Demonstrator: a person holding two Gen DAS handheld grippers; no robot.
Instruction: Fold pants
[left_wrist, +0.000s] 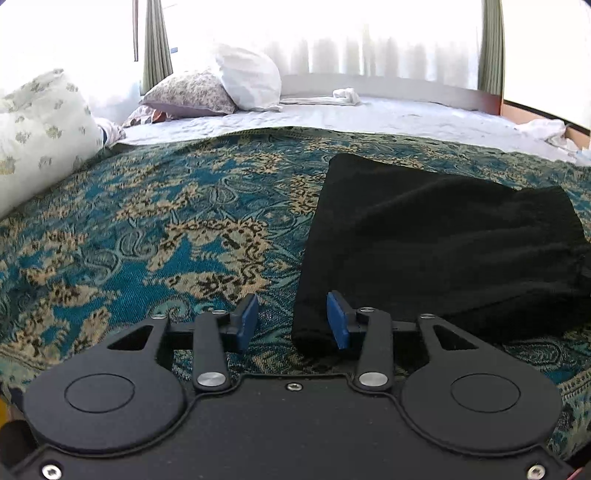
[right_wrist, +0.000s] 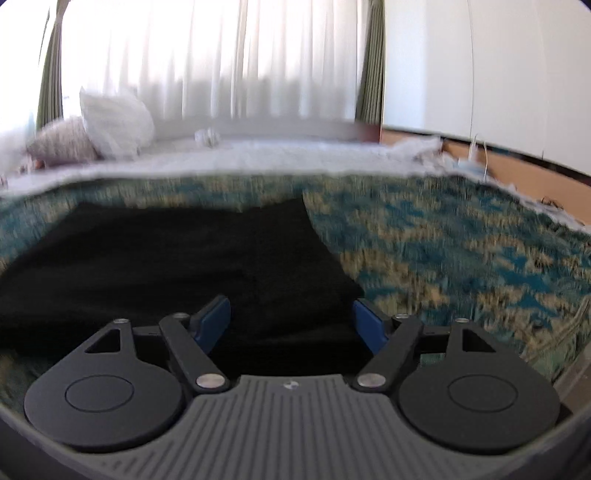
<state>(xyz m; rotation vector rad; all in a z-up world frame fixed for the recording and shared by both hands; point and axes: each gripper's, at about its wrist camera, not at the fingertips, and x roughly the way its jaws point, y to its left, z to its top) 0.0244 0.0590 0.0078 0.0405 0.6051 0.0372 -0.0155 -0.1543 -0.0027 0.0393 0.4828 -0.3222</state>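
The black pants (left_wrist: 424, 240) lie folded into a thick block on the teal and tan patterned bedspread (left_wrist: 166, 221), right of centre in the left wrist view. My left gripper (left_wrist: 292, 321) hangs low over their near left corner. Its blue pads (left_wrist: 338, 325) stand apart, with that corner and some bedspread in the gap, and the left pad is clear of the cloth. In the blurred right wrist view the pants (right_wrist: 166, 266) fill the left and middle. My right gripper (right_wrist: 291, 325) is open wide over their near right edge, not pressing on them.
Beyond the bedspread (right_wrist: 461, 258) lies a white sheet (left_wrist: 369, 114). Pillows (left_wrist: 207, 92) are piled at the far left, and a big floral one (left_wrist: 40, 125) lies close on the left. A small white cloth (left_wrist: 347, 96) sits by the curtains. The wooden bed frame (right_wrist: 517, 177) runs along the right.
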